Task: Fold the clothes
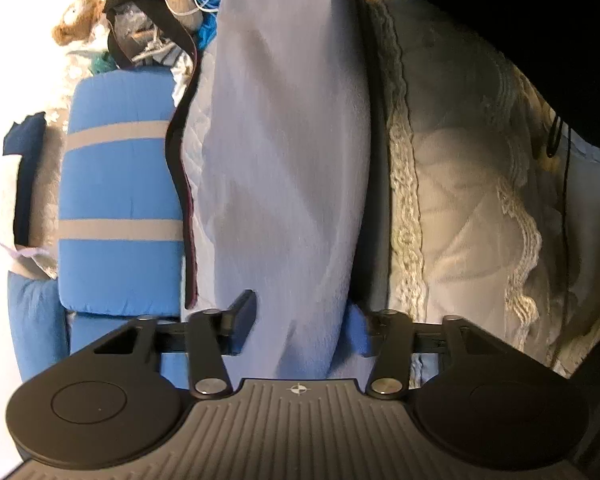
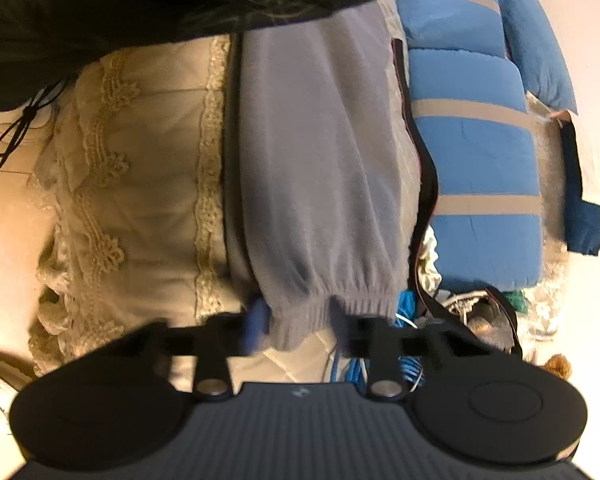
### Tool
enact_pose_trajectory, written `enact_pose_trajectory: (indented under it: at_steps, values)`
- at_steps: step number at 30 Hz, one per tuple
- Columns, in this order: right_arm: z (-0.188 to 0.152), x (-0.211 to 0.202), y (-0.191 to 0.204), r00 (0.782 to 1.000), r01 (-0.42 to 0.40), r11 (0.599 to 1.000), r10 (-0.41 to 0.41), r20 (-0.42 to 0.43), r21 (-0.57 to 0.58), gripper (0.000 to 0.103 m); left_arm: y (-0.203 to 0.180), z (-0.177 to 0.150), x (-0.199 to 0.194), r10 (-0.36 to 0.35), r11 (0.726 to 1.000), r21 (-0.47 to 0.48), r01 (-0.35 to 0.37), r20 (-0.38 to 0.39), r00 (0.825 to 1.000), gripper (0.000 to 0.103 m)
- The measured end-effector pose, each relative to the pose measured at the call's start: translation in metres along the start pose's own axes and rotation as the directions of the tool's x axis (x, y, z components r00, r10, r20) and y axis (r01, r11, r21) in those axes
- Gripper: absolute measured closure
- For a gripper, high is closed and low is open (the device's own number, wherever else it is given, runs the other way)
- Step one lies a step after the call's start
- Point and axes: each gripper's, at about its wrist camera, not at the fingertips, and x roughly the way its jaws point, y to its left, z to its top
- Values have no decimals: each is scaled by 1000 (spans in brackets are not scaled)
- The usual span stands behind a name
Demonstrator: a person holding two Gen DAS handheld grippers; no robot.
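A grey-lavender garment (image 1: pixel 284 152) hangs stretched between my two grippers above a cream lace-trimmed quilt (image 1: pixel 460 208). My left gripper (image 1: pixel 300 320) is shut on one end of the garment; its fingers (image 1: pixel 242 312) press the cloth from both sides. In the right wrist view the garment (image 2: pixel 320 168) ends in a ribbed cuff (image 2: pixel 340 312), and my right gripper (image 2: pixel 300 328) is shut on that cuff. The cloth runs in a long band away from each camera.
A folded blue blanket with grey stripes (image 1: pixel 120 200) lies beside the garment, also in the right wrist view (image 2: pixel 476 152). A teddy bear (image 1: pixel 78 18), blue cord (image 2: pixel 404 360) and clutter sit at one end. The quilt (image 2: pixel 140 184) covers the other side. Dark clothing (image 2: pixel 140 0) fills the top.
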Motion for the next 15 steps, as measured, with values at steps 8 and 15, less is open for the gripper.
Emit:
enact_pose_trajectory:
  at_steps: [8,15]
  values:
    - [-3,9,-4,998,-52,998,51,-25,-19,95,-1,-7,1,-23,1000,1,23,-8,1000,91]
    - [-7,6,-29,995,-94,992,97,-33,88,41,10,-25,-4,-15,1000,-3,15,-38,999,53]
